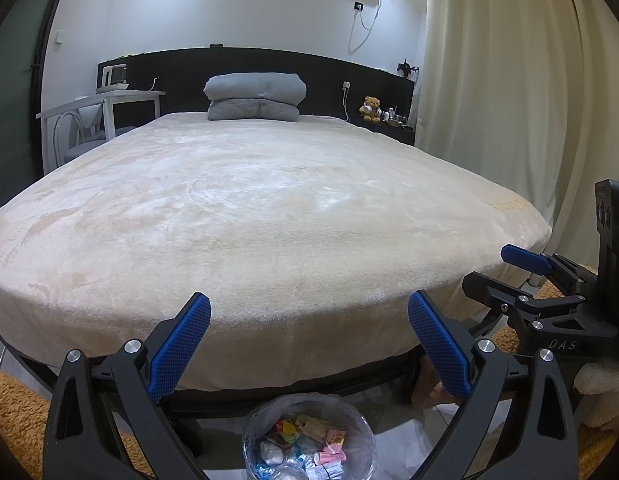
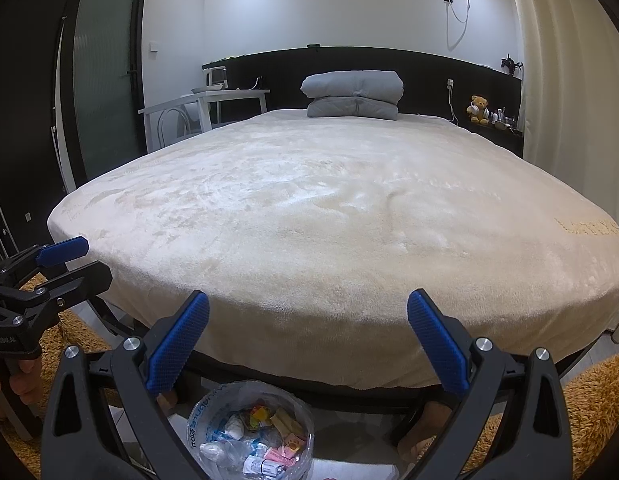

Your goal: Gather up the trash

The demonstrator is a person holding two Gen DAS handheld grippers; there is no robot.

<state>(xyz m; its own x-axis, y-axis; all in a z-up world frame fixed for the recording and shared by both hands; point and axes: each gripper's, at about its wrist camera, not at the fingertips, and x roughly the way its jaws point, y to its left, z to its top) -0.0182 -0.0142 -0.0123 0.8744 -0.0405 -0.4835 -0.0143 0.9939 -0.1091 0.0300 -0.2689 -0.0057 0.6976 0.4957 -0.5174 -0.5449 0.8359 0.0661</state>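
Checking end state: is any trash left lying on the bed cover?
No; the bed cover shows only the folded grey quilt, while wrappers sit in the bin below.

Bed [image 1: 249, 208]: covered in cream plush cloth, soft and matt, with brushed nap marks. Folded quilt [image 1: 255, 98] at the head edge: grey stitched cloth, matt. Headboard [image 1: 333, 70]: black, matt. Left gripper [image 1: 309, 308] and right gripper [image 2: 308, 306]: black matt plastic arms with shiny metal bolts; pads [image 1: 181, 350] of blue textured rubber-like material. Bin [image 1: 309, 440] at the foot edge: lined with thin, clear, glossy plastic film, holding glossy wrappers [image 1: 333, 446] and crumpled white paper [image 1: 271, 454]. Rug [image 2: 589, 408]: orange, shaggy. Curtain [image 1: 489, 80]: cream cloth, smooth, pleated.
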